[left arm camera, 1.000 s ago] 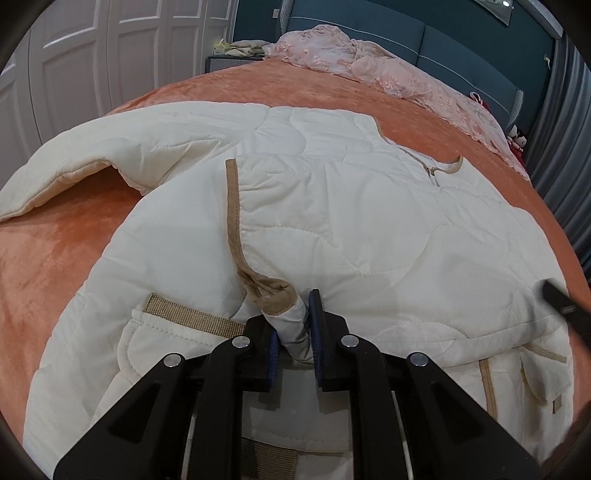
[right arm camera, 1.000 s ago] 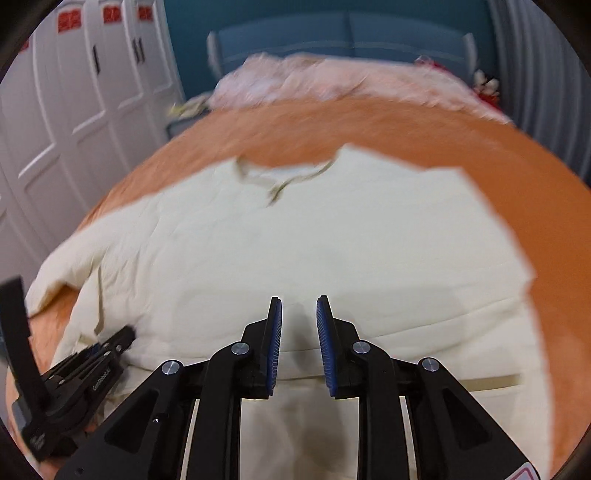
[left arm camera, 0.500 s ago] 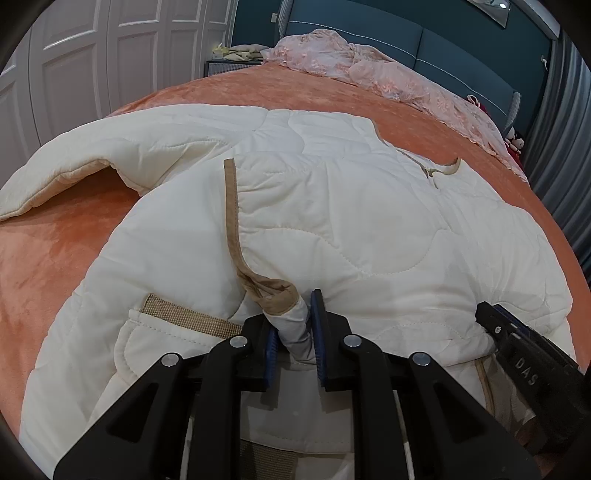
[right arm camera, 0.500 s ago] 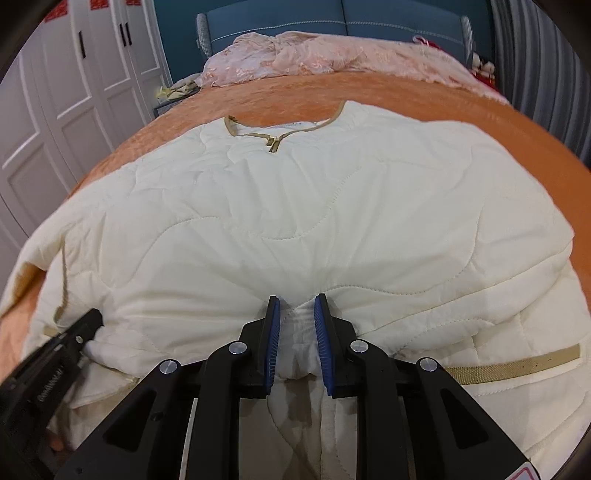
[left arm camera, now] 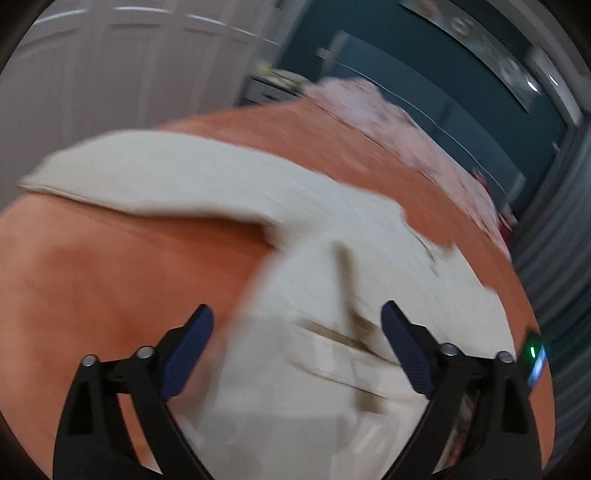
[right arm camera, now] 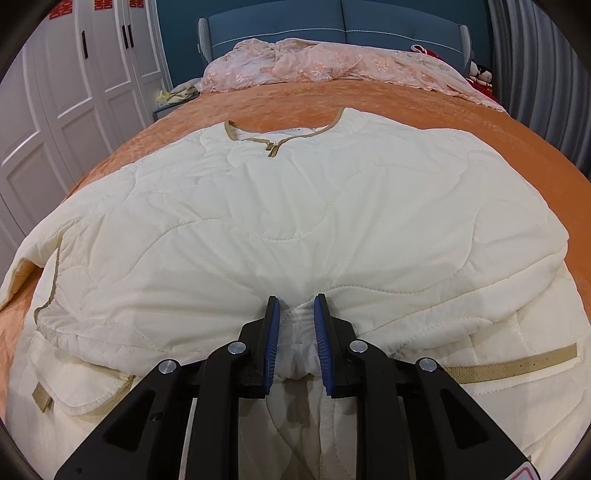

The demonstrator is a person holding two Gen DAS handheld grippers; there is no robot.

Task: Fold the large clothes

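Note:
A cream quilted jacket (right arm camera: 295,206) with tan trim lies spread on the orange bed cover (right arm camera: 424,99), collar at the far side. My right gripper (right arm camera: 296,334) is shut on a pinch of the jacket's folded-over sleeve near the front edge. My left gripper (left arm camera: 297,341) is open and empty, held above the jacket's left side (left arm camera: 332,258); that view is blurred by motion. One sleeve (left arm camera: 147,173) stretches out to the left over the cover.
A pink lace blanket (right arm camera: 332,62) lies bunched at the head of the bed against a blue headboard (right arm camera: 332,22). White wardrobe doors (right arm camera: 55,92) stand to the left. Grey curtains (right arm camera: 546,55) hang on the right.
My left gripper has let go of the tan-edged cuff, opened wide and swung up and left. My right gripper has closed on the jacket fabric and stays there.

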